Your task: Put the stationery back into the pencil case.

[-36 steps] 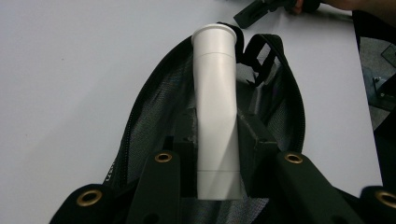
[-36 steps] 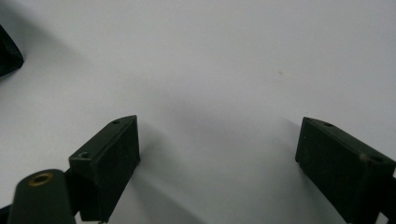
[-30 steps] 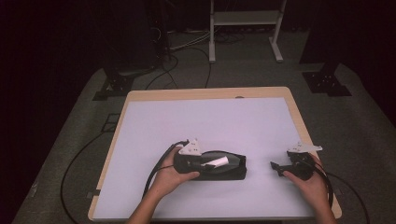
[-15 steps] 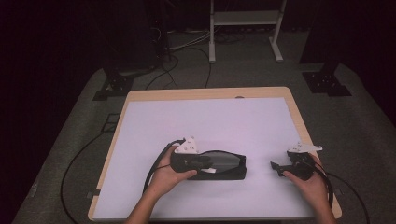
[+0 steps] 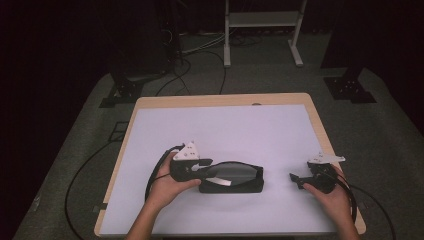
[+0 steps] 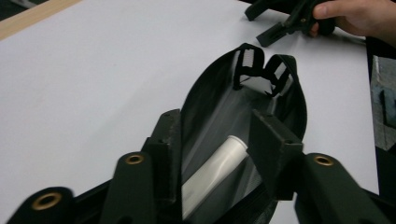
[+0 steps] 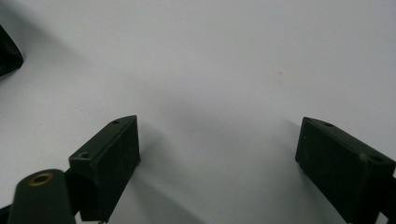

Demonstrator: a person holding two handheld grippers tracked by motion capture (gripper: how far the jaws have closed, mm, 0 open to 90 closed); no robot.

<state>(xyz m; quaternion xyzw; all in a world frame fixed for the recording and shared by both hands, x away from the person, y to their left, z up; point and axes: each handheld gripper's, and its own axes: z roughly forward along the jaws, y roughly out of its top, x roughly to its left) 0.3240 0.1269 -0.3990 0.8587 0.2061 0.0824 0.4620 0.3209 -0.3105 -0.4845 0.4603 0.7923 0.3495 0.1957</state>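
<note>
So the left gripper has its jaws partway apart, they've just been opening up, and they're poking right into the mouth of a black pouch. There's a white tube lying inside the pouch on its lining, sitting between the two jaws, but the pads aren't pressing on it, there's visible gap on both sides. One jaw looks like it's just beside the near rim of the pouch opening; can't tell if it's actually touching the fabric.

From the high view the left gripper is at the left end of the pouch, and the person's left hand wraps it from below. The pouch lies flat on the near half of the desk, long side running left to right, mouth gaping upward, with the tube showing as a pale streak inside. At the far end of the pouch in the left gripper view there's a little pair of strap loops.

The right gripper has its jaws wide apart with nothing between them, just bare white desk under it. In the high view it sits well apart from the pouch, off to the right near the desk edge, held by the right hand, jaws pointing left toward the pouch
</note>
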